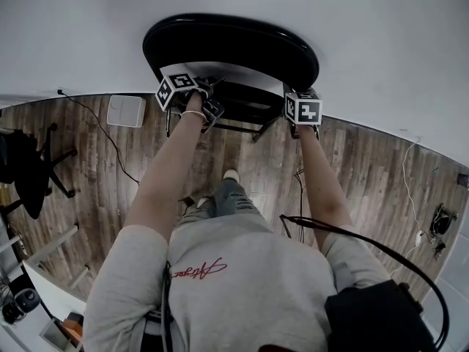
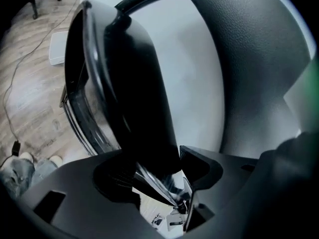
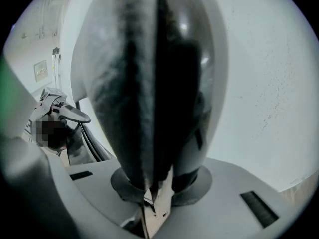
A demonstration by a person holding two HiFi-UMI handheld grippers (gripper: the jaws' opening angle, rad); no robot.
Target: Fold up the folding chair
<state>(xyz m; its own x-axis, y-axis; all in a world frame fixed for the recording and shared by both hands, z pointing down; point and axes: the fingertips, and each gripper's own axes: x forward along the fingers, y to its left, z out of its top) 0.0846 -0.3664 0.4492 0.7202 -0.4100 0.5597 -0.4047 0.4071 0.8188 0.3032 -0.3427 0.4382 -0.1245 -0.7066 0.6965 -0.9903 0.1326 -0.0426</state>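
Over by the white wall (image 1: 366, 35) with the folding chair (image 1: 231, 46), feet on the wood floor (image 1: 242, 152). Pinching its right edge in the right gripper (image 3: 154, 203), jaws nearly together on the thin rim, likely to steady the frame. Straddling the left edge with the left gripper (image 2: 164, 178), jaws spread, pads seemingly not pressing, perhaps regripping. Looks close to flat, judging by the two panels. No container anywhere in sight.

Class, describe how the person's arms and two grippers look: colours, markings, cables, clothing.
The left gripper and right gripper are dark, each topped by a white cube with black square markers. The person wears a grey short-sleeved T-shirt with red script and a thin band on the left wrist. A black cable loops past the right arm to a black pouch.
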